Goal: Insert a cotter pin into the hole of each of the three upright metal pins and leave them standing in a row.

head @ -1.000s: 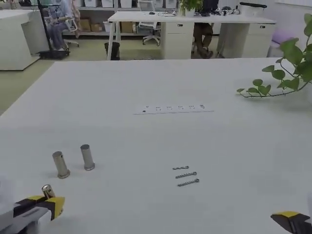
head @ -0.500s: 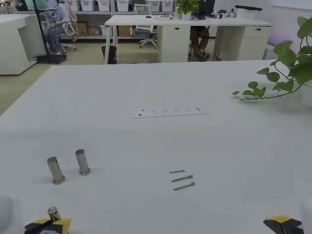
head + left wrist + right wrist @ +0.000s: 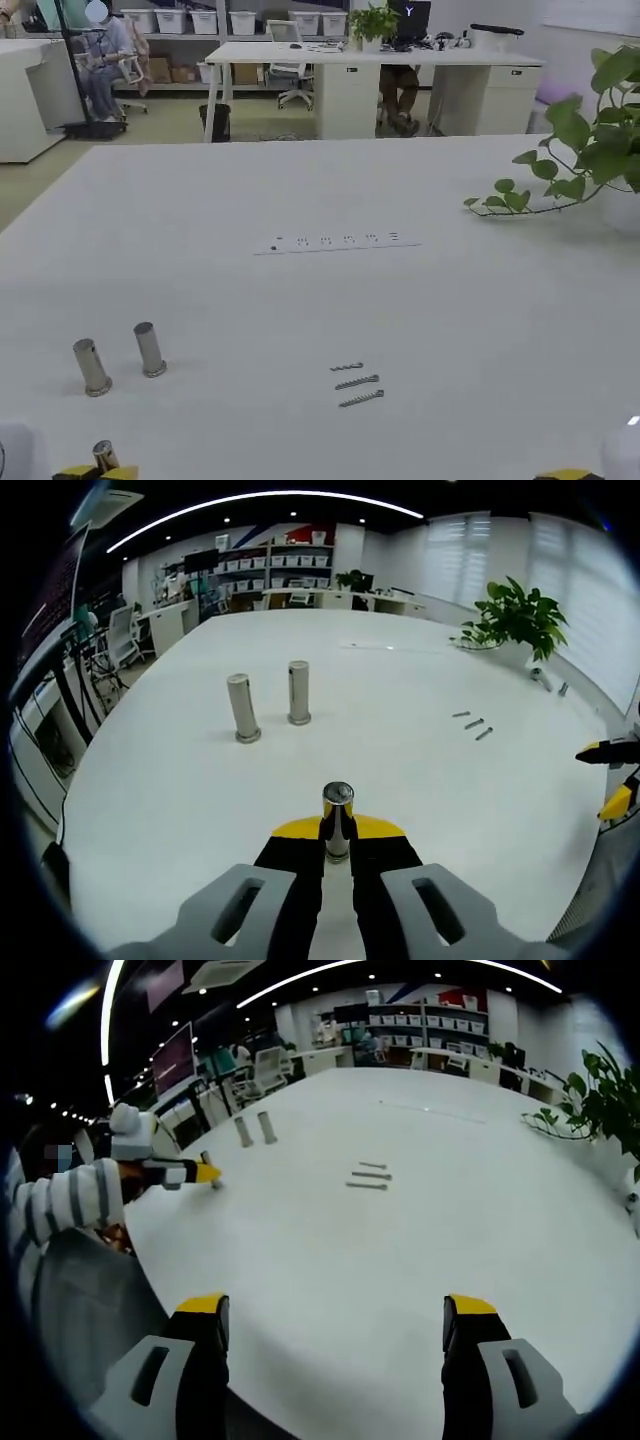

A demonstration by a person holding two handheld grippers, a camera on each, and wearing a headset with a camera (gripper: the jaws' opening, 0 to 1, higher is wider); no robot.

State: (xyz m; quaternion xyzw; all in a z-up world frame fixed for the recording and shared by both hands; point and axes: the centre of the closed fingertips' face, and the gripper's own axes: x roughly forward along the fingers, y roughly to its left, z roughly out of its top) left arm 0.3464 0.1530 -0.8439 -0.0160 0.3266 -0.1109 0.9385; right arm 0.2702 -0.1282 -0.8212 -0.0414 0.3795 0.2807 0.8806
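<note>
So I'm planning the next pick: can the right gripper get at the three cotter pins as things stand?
Probably yes. The right gripper is open and empty, and bare table lies between it and the cotter pins.

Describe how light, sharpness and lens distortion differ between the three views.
Head view: even, soft light, weak shadows beside the standing metal pins, cotter pins small and soft. Left gripper view: fisheye bend of the table edge, bright glint on top of the held metal pin. Right gripper view: same bend, dark left side, ceiling lights drawn into an arc.
</note>
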